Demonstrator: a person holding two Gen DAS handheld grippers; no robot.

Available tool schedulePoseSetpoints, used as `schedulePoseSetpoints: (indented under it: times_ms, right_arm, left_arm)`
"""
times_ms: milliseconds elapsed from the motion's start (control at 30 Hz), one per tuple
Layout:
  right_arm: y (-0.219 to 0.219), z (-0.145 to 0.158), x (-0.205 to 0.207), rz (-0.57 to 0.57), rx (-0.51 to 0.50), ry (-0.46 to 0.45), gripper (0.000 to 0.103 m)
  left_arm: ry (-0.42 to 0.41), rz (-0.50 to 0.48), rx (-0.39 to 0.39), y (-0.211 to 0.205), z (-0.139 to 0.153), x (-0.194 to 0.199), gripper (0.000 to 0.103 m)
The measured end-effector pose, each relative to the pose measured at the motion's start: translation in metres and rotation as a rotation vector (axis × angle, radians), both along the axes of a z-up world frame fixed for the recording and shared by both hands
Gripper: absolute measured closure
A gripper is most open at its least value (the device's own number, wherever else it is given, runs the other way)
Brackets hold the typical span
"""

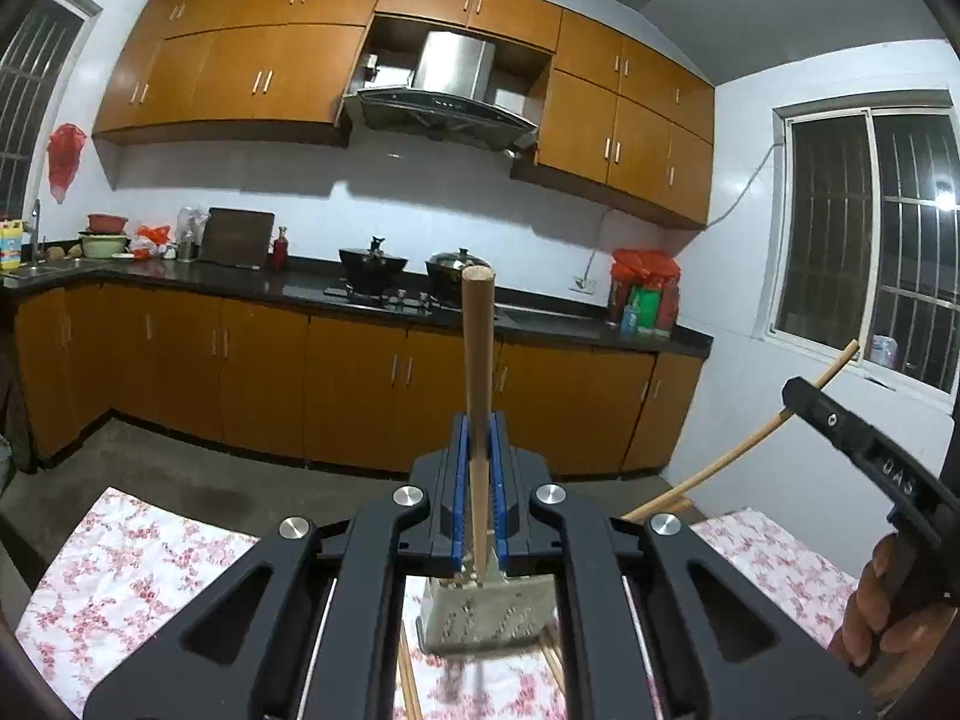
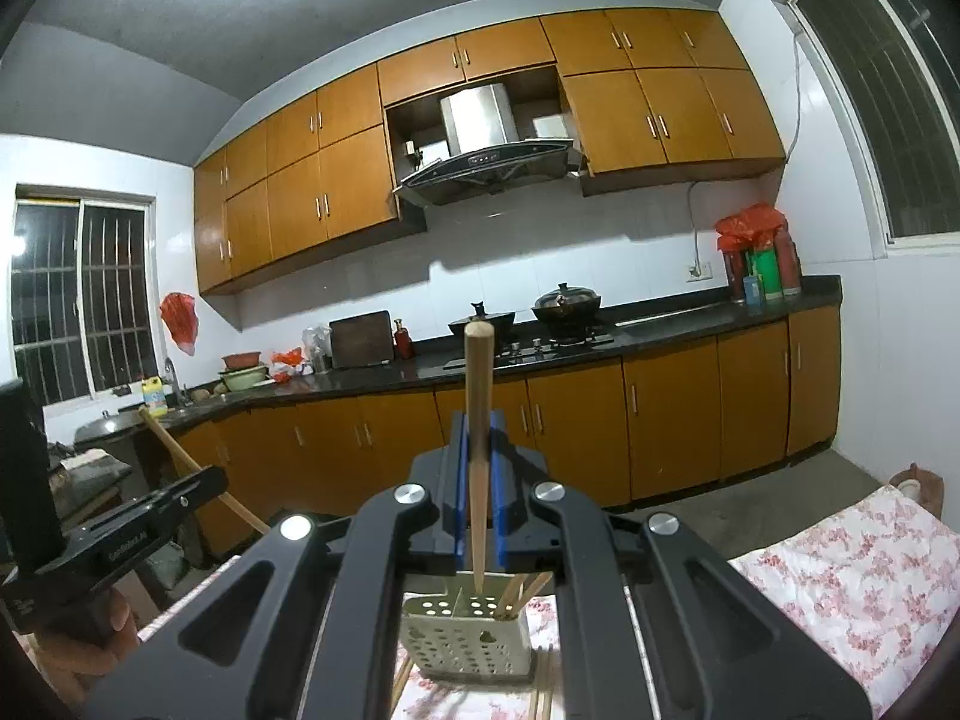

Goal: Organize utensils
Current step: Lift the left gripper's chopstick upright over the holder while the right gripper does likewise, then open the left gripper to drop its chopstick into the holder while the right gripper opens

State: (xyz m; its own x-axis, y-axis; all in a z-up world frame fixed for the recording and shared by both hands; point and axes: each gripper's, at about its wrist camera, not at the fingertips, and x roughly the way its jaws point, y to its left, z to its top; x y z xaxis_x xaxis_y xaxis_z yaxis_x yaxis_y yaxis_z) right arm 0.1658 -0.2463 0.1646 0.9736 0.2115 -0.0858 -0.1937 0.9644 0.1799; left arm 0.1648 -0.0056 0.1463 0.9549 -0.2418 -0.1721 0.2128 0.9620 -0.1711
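Observation:
My left gripper (image 1: pixel 478 420) is shut on a wooden chopstick (image 1: pixel 477 354) that stands upright, its lower tip over the perforated metal utensil holder (image 1: pixel 486 621) on the floral tablecloth. My right gripper (image 2: pixel 478 420) is shut on another wooden chopstick (image 2: pixel 478 396), its pointed tip just above the same holder (image 2: pixel 465 639). Other chopsticks (image 2: pixel 521 591) lean inside the holder's right compartment. The right gripper (image 1: pixel 864 450) with its chopstick shows at the right of the left wrist view; the left gripper (image 2: pixel 120 534) shows at the left of the right wrist view.
Loose chopsticks (image 1: pixel 408 684) lie on the floral tablecloth (image 1: pixel 132 570) beside the holder, also seen in the right wrist view (image 2: pixel 543 690). Beyond the table are a bare floor, orange kitchen cabinets (image 1: pixel 354 378) and a dark counter with two pots (image 1: pixel 372 264).

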Motion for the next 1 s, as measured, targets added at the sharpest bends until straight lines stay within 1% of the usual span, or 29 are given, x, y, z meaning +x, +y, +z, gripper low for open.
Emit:
schedulePoseSetpoints:
  times_ms: [167, 233, 367, 500, 600, 633, 667, 733, 800, 867, 900, 1000]
  right_arm:
    - [0.010, -0.014, 0.021, 0.011, -0.022, 0.034, 0.095]
    - [0.012, -0.020, 0.027, 0.019, -0.027, 0.052, 0.095]
    - [0.018, -0.034, 0.041, 0.037, -0.045, 0.102, 0.095]
    - [0.024, -0.047, 0.052, 0.044, -0.061, 0.156, 0.094]
    - [0.023, -0.049, 0.052, 0.039, -0.060, 0.162, 0.090]
    - [0.022, -0.048, 0.050, 0.037, -0.054, 0.159, 0.086]
    - [0.020, -0.047, 0.047, 0.034, -0.047, 0.155, 0.082]
    - [0.016, -0.044, 0.042, 0.028, -0.040, 0.146, 0.079]
    - [0.011, -0.040, 0.032, 0.016, -0.034, 0.134, 0.076]
    - [0.003, -0.038, 0.021, -0.006, -0.036, 0.131, 0.069]
    - [-0.001, -0.038, 0.018, -0.021, -0.039, 0.135, 0.068]
    - [-0.018, -0.046, 0.007, -0.078, -0.045, 0.192, 0.064]
  left_arm:
    - [-0.037, 0.021, 0.006, -0.006, 0.000, 0.010, 0.096]
    - [-0.033, 0.016, 0.014, -0.011, -0.003, 0.017, 0.096]
    - [0.020, 0.001, 0.034, -0.017, -0.019, 0.029, 0.095]
    - [0.095, -0.005, 0.022, -0.017, -0.036, 0.041, 0.095]
    - [0.105, -0.009, 0.018, -0.013, -0.037, 0.043, 0.094]
    - [0.105, -0.004, 0.016, -0.013, -0.036, 0.043, 0.090]
    - [0.100, -0.003, 0.014, -0.011, -0.034, 0.042, 0.082]
    - [0.085, 0.005, 0.007, -0.008, -0.031, 0.036, 0.072]
    - [0.073, 0.008, -0.004, -0.004, -0.026, 0.032, 0.071]
    - [0.065, 0.012, -0.017, 0.001, -0.023, 0.026, 0.071]
    - [0.056, 0.014, -0.025, 0.005, -0.021, 0.020, 0.071]
    - [0.044, 0.031, -0.032, 0.015, -0.019, 0.005, 0.067]
